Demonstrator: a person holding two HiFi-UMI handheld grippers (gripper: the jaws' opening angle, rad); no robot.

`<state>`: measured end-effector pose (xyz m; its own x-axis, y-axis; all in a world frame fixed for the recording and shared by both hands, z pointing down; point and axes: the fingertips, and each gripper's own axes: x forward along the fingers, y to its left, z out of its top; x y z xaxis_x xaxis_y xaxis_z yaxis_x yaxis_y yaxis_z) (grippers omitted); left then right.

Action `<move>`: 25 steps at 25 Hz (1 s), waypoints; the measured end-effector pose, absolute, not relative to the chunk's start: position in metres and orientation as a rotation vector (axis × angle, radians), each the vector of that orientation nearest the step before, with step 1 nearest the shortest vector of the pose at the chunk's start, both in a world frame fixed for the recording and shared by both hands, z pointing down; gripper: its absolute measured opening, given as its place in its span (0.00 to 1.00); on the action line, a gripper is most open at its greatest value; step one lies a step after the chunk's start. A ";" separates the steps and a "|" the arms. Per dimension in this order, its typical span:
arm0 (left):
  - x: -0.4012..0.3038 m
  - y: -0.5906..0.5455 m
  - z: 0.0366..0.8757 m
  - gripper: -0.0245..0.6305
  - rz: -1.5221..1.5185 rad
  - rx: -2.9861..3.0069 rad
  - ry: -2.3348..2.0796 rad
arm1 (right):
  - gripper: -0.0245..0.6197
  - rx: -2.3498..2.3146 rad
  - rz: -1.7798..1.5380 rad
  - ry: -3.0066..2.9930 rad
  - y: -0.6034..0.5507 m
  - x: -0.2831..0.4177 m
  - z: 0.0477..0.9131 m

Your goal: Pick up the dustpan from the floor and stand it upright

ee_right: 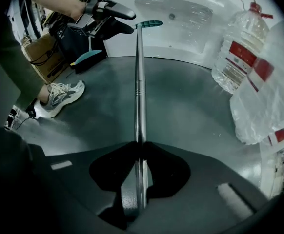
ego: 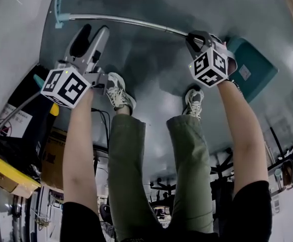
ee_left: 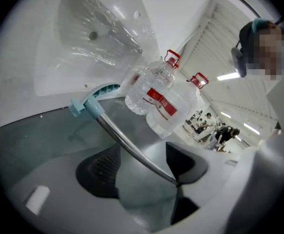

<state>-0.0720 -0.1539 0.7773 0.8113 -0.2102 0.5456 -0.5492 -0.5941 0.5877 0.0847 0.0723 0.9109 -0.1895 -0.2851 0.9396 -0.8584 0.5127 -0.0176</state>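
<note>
The dustpan has a teal pan (ego: 254, 67) on the grey floor and a long metal handle (ego: 126, 21) that ends in a teal grip (ego: 61, 19). My right gripper (ego: 197, 37) is shut on the handle close to the pan. In the right gripper view the pole (ee_right: 140, 91) runs straight out from between the pads of that gripper (ee_right: 140, 152). My left gripper (ego: 95, 30) is open and empty, just short of the handle's far end and apart from it. In the left gripper view the pole (ee_left: 122, 140) crosses in front of the wide jaws of that gripper (ee_left: 142, 169).
Large water bottles (ee_right: 242, 48) and a plastic bag (ee_right: 264, 96) stand by the white wall. A black bin (ego: 20, 125), a yellow crate (ego: 5, 170) and a cardboard box sit at the left. The person's shoes (ego: 119, 92) (ego: 193, 102) stand between the grippers.
</note>
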 end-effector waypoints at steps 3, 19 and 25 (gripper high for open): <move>-0.063 -0.155 0.752 0.52 0.527 2.198 -0.547 | 0.15 0.991 0.692 -1.742 0.072 0.084 0.892; 0.017 -0.150 0.653 0.26 0.429 2.309 -0.427 | 0.15 1.119 0.771 -1.782 0.072 0.095 0.831; 0.029 -0.135 0.622 0.24 0.418 2.327 -0.373 | 0.16 1.361 0.867 -1.778 0.071 0.115 0.772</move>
<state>0.0290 -0.1349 0.6217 0.9051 -0.1436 0.4002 -0.3812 -0.6907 0.6144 0.1154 0.0708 0.7718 -0.1793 -0.4857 0.8555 -0.9732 0.2151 -0.0819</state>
